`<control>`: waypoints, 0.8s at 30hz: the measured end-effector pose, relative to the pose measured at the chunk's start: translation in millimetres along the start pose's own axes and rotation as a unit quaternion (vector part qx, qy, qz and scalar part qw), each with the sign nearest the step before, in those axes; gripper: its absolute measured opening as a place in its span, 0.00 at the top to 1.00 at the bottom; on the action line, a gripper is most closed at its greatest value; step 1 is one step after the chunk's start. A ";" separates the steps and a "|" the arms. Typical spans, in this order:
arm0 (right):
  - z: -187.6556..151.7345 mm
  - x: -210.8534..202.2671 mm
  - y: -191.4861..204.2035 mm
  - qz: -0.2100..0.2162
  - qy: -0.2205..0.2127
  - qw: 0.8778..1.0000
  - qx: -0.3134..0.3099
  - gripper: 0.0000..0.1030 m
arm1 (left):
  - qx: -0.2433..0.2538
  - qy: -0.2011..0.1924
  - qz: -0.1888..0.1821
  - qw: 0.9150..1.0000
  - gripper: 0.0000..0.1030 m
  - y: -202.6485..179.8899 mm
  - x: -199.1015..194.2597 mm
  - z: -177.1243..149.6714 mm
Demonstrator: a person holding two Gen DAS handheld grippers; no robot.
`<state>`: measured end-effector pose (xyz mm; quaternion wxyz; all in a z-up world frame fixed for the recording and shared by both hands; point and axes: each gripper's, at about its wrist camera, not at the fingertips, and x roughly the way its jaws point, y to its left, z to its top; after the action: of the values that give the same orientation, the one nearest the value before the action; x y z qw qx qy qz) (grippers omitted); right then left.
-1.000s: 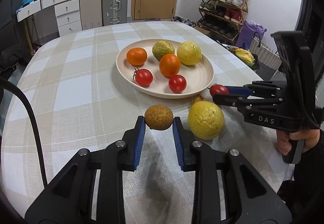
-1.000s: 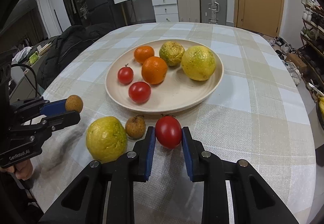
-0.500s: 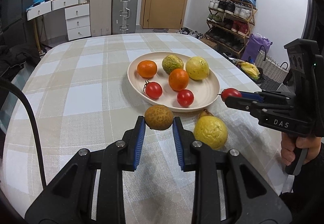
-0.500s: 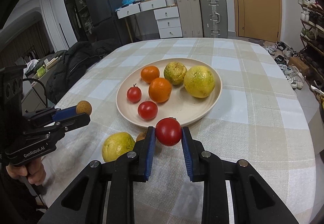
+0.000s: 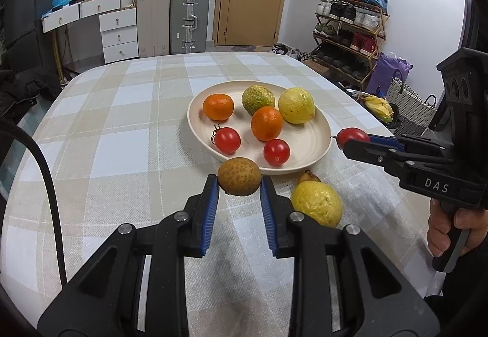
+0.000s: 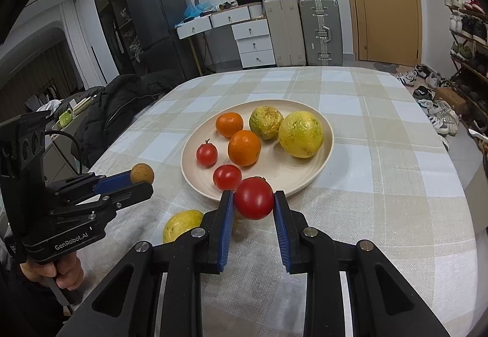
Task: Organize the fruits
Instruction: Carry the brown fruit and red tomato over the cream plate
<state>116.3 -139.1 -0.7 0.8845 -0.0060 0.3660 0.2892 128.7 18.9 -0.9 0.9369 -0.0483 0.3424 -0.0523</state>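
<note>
fruits: rough brown round fruit [image 5: 239, 176] clamped in left hand-held gripper [image 5: 238, 188], glossy red tomato [image 6: 253, 198] clamped in right hand-held gripper [image 6: 253, 209], both above checked desk [image 5: 122, 123] near round cream plate [image 5: 314, 145].

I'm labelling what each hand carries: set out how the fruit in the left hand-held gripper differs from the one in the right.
The brown fruit in the left hand-held gripper is dull, rough and speckled; the red tomato in the right hand-held gripper is smooth and glossy. The tomato has a dark stem end at its top; the brown fruit shows none. Both are roundish, clamped between blue pads and held off the table, short of the plate.
</note>
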 end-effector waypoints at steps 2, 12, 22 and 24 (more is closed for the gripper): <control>1.3 -2.0 -0.6 0.000 -0.003 1.000 0.003 0.74 | 0.002 -0.001 0.000 1.000 0.76 -2.2 1.0 1.8; 10.1 -7.8 -5.3 0.003 -0.013 1.000 0.009 0.74 | 0.004 -0.009 0.003 1.000 0.76 -6.6 9.2 18.5; 22.4 2.3 -10.1 0.001 -0.016 1.000 0.015 0.74 | 0.008 -0.007 0.008 1.000 0.76 -9.4 27.8 34.7; 24.2 6.5 -11.1 0.003 -0.015 1.000 0.018 0.74 | 0.009 -0.006 0.009 1.000 0.76 -10.2 33.1 35.6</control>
<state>141.3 -139.6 10.5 0.8892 0.0151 0.3577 0.2849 176.2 6.5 6.4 0.9399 -0.0374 0.3363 -0.0464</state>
